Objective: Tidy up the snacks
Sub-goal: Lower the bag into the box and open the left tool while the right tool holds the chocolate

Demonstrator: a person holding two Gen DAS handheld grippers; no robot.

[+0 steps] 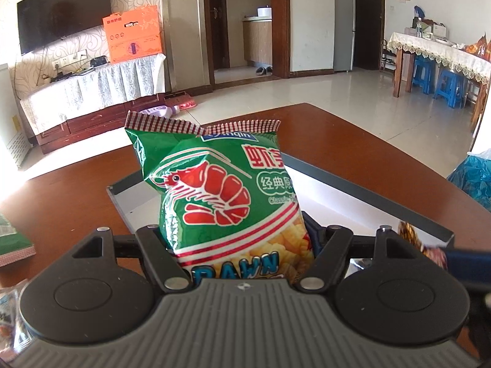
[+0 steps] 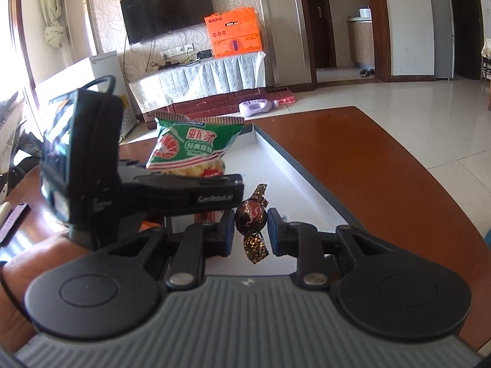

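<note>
A: How many snacks do you count?

B: Two in the grippers. One green prawn-cracker bag [image 1: 214,190], pinched upright between the pads of the left gripper [image 1: 236,239], and one round chocolate in a dark foil wrapper [image 2: 251,217], pinched between the pads of the right gripper [image 2: 251,230] with its jaws nearly pressed together.

A: And where are they?

B: Both are over the one white tray [image 1: 353,196] with its dark rim, which sits on the brown table [image 1: 368,141]. The bag is above the tray's left part; the chocolate is just to the right of the left gripper (its twisted end shows at the edge of the left wrist view).

A: Anything else on the table?

B: One green packet [image 1: 12,236] at the far left, one blue plastic bag [image 1: 474,178] at the right edge, and a bit of another wrapper [image 1: 6,312] at lower left, too cut off to name.

A: The person?

B: One hand [image 2: 27,263] under the left gripper.
</note>
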